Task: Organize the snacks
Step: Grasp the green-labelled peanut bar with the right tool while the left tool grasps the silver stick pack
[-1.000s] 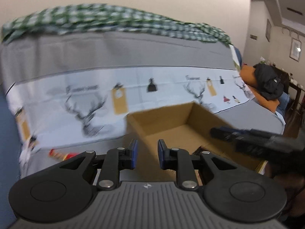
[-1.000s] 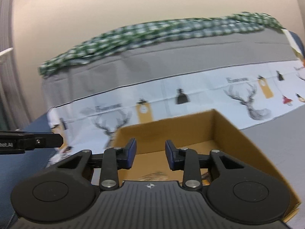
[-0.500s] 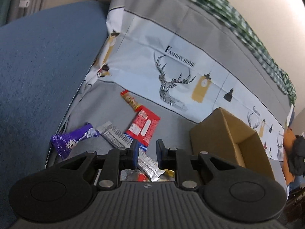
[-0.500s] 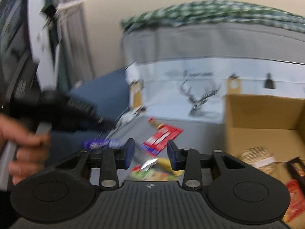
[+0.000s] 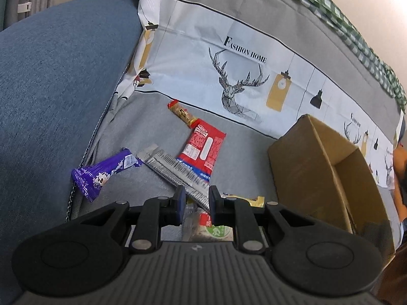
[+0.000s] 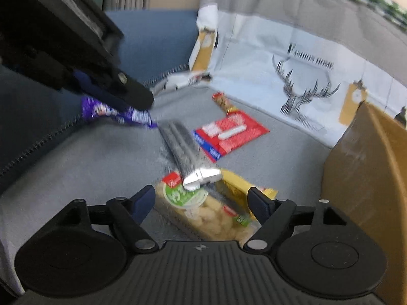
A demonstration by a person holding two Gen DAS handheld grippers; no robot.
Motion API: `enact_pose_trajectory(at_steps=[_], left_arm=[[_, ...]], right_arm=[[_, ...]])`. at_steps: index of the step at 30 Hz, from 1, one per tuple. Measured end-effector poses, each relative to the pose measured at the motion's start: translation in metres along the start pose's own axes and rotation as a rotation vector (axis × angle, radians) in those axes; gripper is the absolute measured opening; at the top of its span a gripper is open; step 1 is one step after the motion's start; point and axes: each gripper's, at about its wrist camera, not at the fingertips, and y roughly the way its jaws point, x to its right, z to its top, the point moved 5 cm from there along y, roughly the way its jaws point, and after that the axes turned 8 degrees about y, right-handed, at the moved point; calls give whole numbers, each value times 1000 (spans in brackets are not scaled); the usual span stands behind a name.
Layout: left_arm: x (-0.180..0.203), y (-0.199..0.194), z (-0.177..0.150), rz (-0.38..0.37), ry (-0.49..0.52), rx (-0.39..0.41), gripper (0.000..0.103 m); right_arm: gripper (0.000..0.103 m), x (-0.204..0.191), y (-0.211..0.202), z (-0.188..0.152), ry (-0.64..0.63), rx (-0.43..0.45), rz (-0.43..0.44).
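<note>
Several snacks lie on the grey cover: a purple wrapper [image 5: 104,172] [image 6: 114,113], a long silver packet [image 5: 175,171] [image 6: 183,150], a red packet [image 5: 203,150] [image 6: 229,134], a small red-brown bar [image 5: 182,114] [image 6: 223,103], a yellow packet [image 5: 244,199] [image 6: 239,185] and a clear bag with a green label [image 5: 216,230] [image 6: 203,211]. A cardboard box [image 5: 318,165] [image 6: 368,165] stands open to their right. My left gripper [image 5: 195,204] hovers shut and holds nothing; one of its fingers [image 6: 132,94] hangs over the purple wrapper. My right gripper [image 6: 201,202] is opening, its jaws straddling the clear bag without pressing it.
A blue sofa cushion [image 5: 51,76] borders the snacks on the left. A deer-print cloth [image 5: 241,76] rises behind them, with a green checked cloth [image 5: 356,33] along the top of the backrest. The right wrist view is blurred.
Both views swung from the open box down and left to the snack pile. The right jaws spread wide apart. The left jaws stayed together, and that view has settled since half a second ago.
</note>
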Motion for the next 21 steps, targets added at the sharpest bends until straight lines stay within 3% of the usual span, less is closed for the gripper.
enact_pose_trajectory(at_steps=[2,5,7,9,10,13,16,17,19,21], left_arm=[[0,1,0,0,2,0,21],[-3,2,1,1,-13,0,21],[-4,1,1,-1,-25,5,21],[-5,1,2,-1,-38,6,21],[-7,1,2,0,-45,5,21],[-11,5,1,-2,-78,-11,21],[-15,15,0,-13,-134,-44,26],[-17,20,0,-11,-158,-55,33],[-23,29,-2,-10,-218,-78,40],[-27,40,-4,-10,-281,-106,43]], right_arm=[[81,2,10,-7,14,-73,25],[78,-3,10,-16,-15,-114,53],[65,-9,4,-20,-51,-123,71],[41,-12,0,-23,-58,-132,94],[39,-15,-4,-26,-58,-137,102],[38,-21,-14,-30,-53,-146,93],[38,-24,-26,-33,-1,-186,90],[38,-24,-29,-36,28,-215,68],[41,-20,-32,-42,67,-254,38],[51,-16,-35,-44,84,-235,35]])
